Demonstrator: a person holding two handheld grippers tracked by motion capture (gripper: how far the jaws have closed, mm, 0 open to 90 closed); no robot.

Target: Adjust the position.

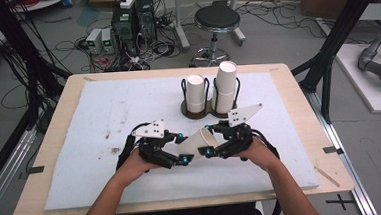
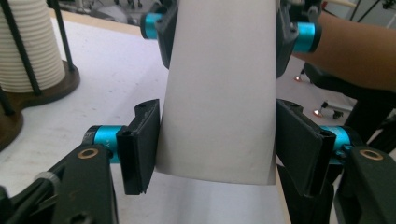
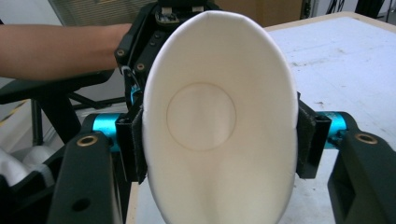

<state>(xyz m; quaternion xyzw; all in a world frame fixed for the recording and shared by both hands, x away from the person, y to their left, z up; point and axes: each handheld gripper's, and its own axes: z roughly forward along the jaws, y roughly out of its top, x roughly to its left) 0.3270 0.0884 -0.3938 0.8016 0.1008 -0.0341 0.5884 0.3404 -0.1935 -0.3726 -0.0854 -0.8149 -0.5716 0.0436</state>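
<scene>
Left gripper: its jaws are clamped on the narrow base end of a paper cup. In the left gripper view both pads press flat against the cup's sides, near the bottom edge.

Right gripper: its jaws grip the same cup at the wide mouth end. In the right gripper view the rim is squeezed into a tall oval between the two pads, and you look straight down inside to the round bottom.

Cup: white paper, held in the air between the two grippers, above the white mat near the front middle of the table. It touches nothing else.

Long axis: the cup lies roughly level, running from one gripper to the other, base toward the left, mouth toward the right and a little away from the person.

Nearer hand: neither; both hold it, one at each end, hands close together.

Key relation: with each gripper on its own end, pulling the hands apart along the cup's axis would likely separate nested cups, if there are more than one. I cannot tell whether this is one cup or several.

Farther back: two cup stacks stand upright in wire holders on dark round bases, beyond the grippers, well apart from the held cup.
</scene>
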